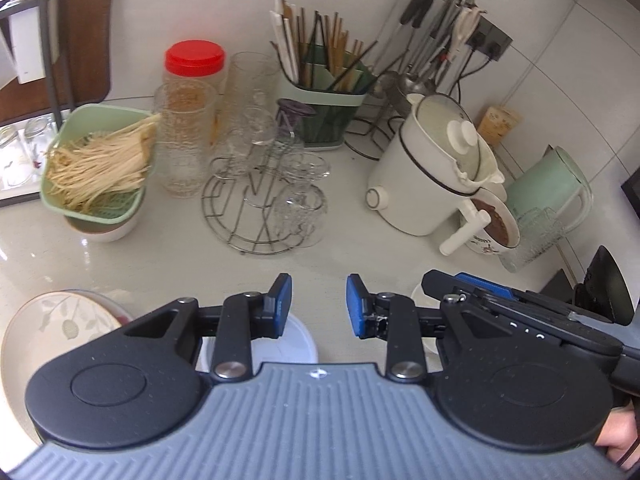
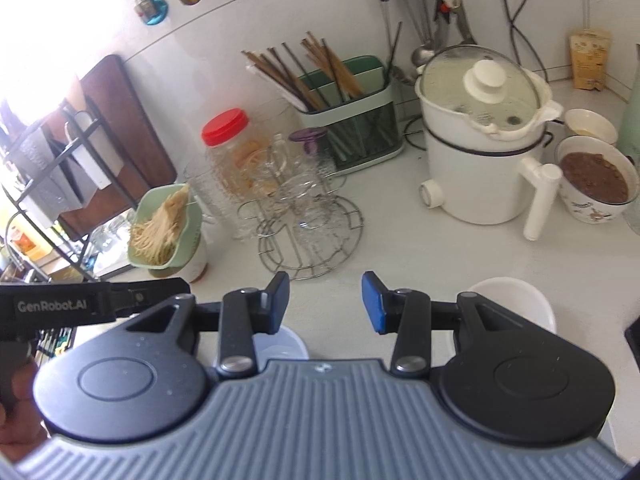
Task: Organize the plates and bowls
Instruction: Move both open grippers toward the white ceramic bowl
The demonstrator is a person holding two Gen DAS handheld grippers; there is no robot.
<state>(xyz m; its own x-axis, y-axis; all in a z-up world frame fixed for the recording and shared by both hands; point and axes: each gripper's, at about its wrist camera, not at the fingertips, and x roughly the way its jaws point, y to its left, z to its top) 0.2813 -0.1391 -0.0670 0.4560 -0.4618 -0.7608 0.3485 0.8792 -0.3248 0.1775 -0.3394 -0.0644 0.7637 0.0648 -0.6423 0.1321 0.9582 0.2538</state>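
I have both tools hovering over the pale stone counter (image 1: 168, 252), neither holding anything. My left gripper (image 1: 319, 305) has its blue-padded fingers spread apart with only bare counter between them. My right gripper (image 2: 325, 303) is likewise spread wide and grips nothing; its black body also juts in at the right of the left camera's view.

Just below and left of my left gripper lies the round cream plate with a grey leaf pattern (image 1: 60, 320), partly hidden by the tool body. Directly under the left finger of each gripper sits a small translucent white plastic bowl (image 2: 284, 342). A plain white ceramic bowl (image 2: 516, 300) rests near the right finger of my right gripper.

Ahead of both grippers stands a round wire glass rack (image 1: 256, 208) carrying upturned clear glasses. Ahead and left is a mint-green plastic strainer basket of pale noodles (image 1: 96, 160), sitting on a white bowl. Ahead and right is a white electric cooking pot with a glass lid (image 2: 480, 152).
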